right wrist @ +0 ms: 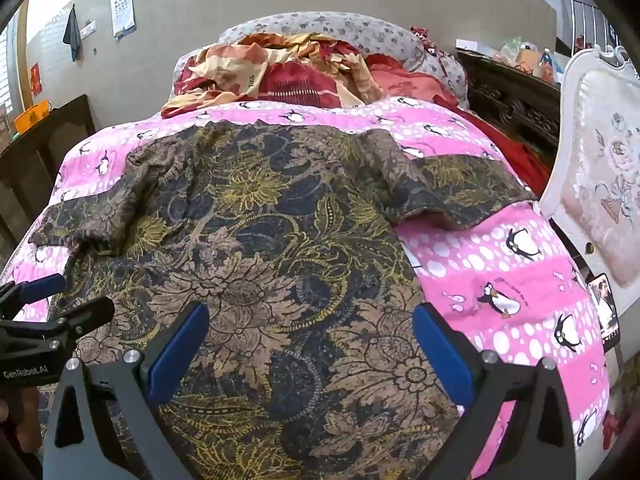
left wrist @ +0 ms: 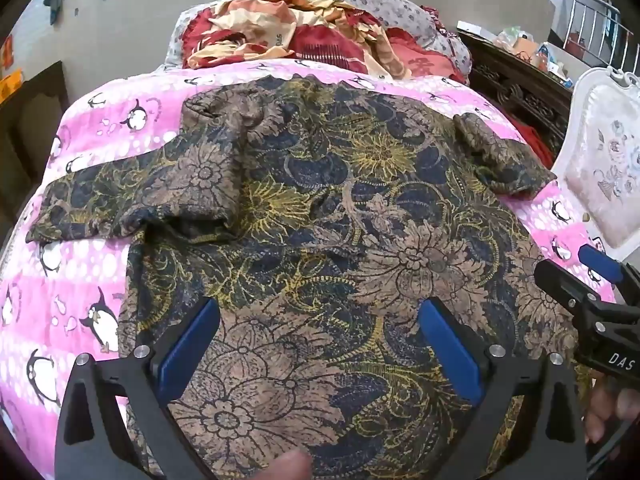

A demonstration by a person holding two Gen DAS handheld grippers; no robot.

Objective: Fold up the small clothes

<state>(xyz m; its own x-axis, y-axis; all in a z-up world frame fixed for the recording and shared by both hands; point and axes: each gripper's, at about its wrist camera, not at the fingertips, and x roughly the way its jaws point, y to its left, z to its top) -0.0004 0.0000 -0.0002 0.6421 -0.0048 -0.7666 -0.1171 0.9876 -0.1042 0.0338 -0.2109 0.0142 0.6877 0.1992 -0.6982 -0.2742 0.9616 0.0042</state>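
Observation:
A dark floral shirt (left wrist: 320,208) in brown, navy and yellow lies spread flat on a pink penguin-print blanket (left wrist: 72,280), both short sleeves stretched out sideways. My left gripper (left wrist: 318,316) hovers open above the shirt's lower part, nothing between its blue pads. From the right wrist view the same shirt (right wrist: 260,232) fills the middle, and my right gripper (right wrist: 310,320) hangs open over its lower right part, also holding nothing. Each gripper shows in the other's view: the right one (left wrist: 596,280) at the right edge, the left one (right wrist: 44,292) at the left edge.
A heap of red and cream bedding (right wrist: 288,72) and a grey patterned pillow (right wrist: 320,26) lie at the bed's far end. A white upholstered headboard (right wrist: 600,184) stands to the right, with a dark carved cabinet (right wrist: 516,96) behind it. A phone (right wrist: 606,308) sits by the bed's right edge.

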